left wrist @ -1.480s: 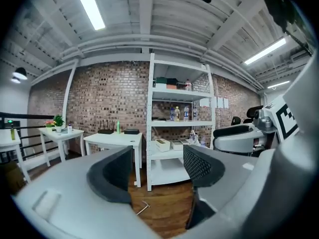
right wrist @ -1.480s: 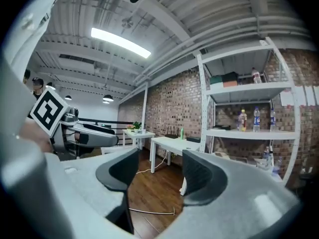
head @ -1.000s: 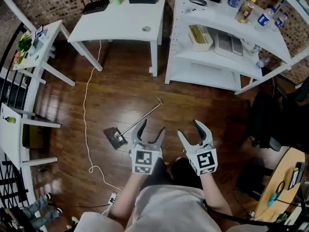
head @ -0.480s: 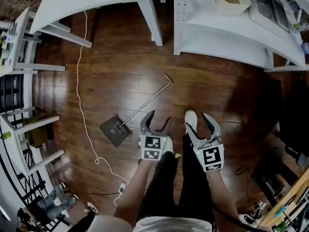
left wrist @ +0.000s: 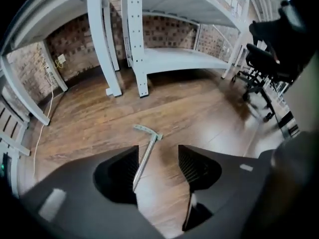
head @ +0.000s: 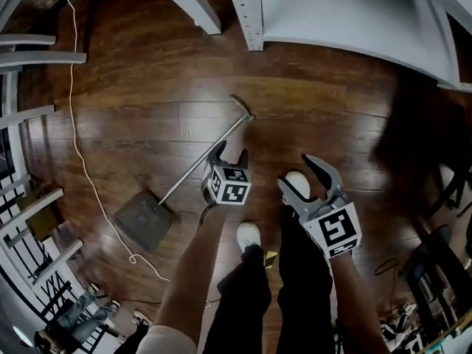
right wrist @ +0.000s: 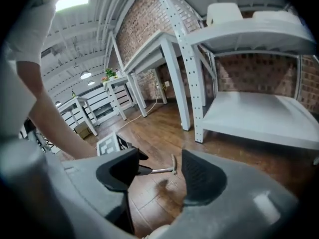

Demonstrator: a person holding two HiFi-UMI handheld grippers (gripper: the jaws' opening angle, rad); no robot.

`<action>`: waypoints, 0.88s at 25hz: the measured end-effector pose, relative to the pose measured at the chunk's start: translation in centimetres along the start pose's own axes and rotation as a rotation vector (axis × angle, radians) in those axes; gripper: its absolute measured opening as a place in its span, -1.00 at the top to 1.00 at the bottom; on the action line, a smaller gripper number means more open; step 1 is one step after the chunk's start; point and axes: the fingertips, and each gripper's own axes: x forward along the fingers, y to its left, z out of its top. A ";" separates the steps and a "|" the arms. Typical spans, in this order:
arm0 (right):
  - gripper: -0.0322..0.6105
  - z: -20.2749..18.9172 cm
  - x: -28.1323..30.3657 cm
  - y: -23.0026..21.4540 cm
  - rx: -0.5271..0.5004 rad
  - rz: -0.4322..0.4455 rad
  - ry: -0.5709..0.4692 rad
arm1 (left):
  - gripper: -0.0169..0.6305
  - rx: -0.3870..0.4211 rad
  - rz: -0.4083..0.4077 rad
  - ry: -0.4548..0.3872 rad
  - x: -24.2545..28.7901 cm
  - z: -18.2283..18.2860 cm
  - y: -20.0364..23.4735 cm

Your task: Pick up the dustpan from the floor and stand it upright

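Note:
The dustpan lies flat on the wood floor, its grey pan (head: 144, 220) at the lower left and its thin metal handle (head: 193, 172) running up right to a short crossbar (head: 242, 108). My left gripper (head: 231, 152) points steeply down right over the handle's middle. In the left gripper view the handle (left wrist: 144, 156) lies between the jaws, close to the left one, and the pads do not press on it; the jaws are closing. My right gripper (head: 293, 172) hovers to the right over a white shoe, jaws apart with nothing between them. The handle's end (right wrist: 172, 166) shows beyond it.
A white shelf unit's post (head: 247, 13) and a white table leg (head: 195, 6) stand beyond the handle's end. A white cable (head: 81, 161) snakes along the floor left of the pan. White racks (head: 29, 116) line the left edge. An office chair (left wrist: 264, 68) stands at the right.
Both grippers have dropped toward the floor and the head view has come in much closer. The left gripper now straddles the handle and its jaws have narrowed.

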 end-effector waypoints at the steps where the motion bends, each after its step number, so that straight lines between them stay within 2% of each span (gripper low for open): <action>1: 0.10 -0.4 1.1 -0.5 -0.006 0.004 -0.015 | 0.12 0.028 0.008 0.004 2.4 -0.5 0.6; 3: 0.10 -1.4 3.1 -0.4 -0.012 0.039 -0.047 | 0.12 0.074 0.013 0.021 6.5 -1.9 1.8; 6: 0.10 -3.0 5.0 0.0 0.076 0.077 -0.066 | 0.13 0.139 0.011 0.059 11.7 -3.4 3.1; 8: 0.10 -4.0 5.2 -0.7 0.155 0.085 -0.042 | 0.32 0.174 0.040 0.111 14.2 -4.5 3.5; 10: 0.10 -3.9 5.1 -2.0 0.216 0.078 -0.048 | 0.56 0.189 0.072 0.119 15.6 -4.3 4.1; 12: 0.10 -2.8 4.5 -3.0 0.240 0.064 -0.073 | 0.62 0.219 0.050 0.129 15.8 -4.6 3.6; 14: 0.10 -0.6 3.4 -3.5 0.219 0.054 -0.082 | 0.65 0.293 0.004 0.152 14.6 -4.7 2.6; 15: 0.10 0.9 2.4 -3.6 0.206 0.051 -0.090 | 0.66 0.305 -0.007 0.139 13.4 -4.1 2.1; 19: 0.10 7.7 -3.2 -2.0 0.185 0.028 -0.147 | 0.64 0.235 -0.021 0.031 5.0 0.2 0.2; 22: 0.10 12.4 -8.0 1.5 0.175 0.018 -0.169 | 0.64 0.201 -0.031 -0.067 -3.5 4.1 -1.4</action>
